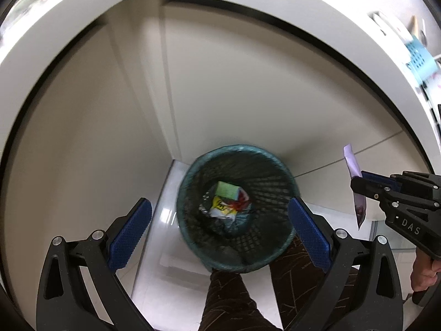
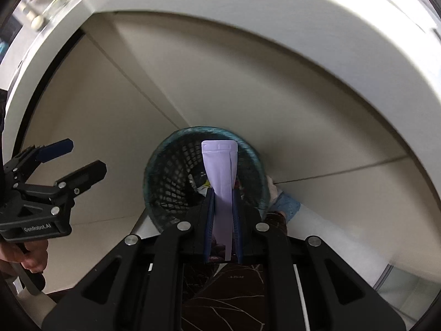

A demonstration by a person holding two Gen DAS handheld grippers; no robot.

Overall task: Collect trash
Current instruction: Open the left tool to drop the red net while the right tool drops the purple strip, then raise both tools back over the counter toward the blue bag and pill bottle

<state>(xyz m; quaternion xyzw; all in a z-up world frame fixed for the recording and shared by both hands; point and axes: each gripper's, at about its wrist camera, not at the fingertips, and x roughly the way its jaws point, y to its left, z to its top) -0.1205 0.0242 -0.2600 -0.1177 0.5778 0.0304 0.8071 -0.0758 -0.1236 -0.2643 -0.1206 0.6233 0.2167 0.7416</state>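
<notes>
Bin: a dark green mesh bin (image 1: 237,207) stands on the pale floor (image 1: 154,289), close to the foot of a cream cabinet (image 1: 220,82) under a white counter (image 1: 69,27).
Inside the bin: crumpled trash (image 1: 227,202) lies at the bottom – a green piece, a yellow and white wrapper, something red.
Left gripper (image 1: 220,231): it points down over the bin, its 2 blue fingers (image 1: 129,234) spread wide, nothing between them.
Right gripper (image 2: 223,201): its fingers (image 2: 209,220) are pressed on a flat lilac packet (image 2: 220,171), pinching it at the lower part.
Packet: it sticks out past the fingertips and hangs above the open mouth of the bin – not inside it yet.
Person: dark patterned trousers (image 1: 234,298) are seen just beside the bin.
</notes>
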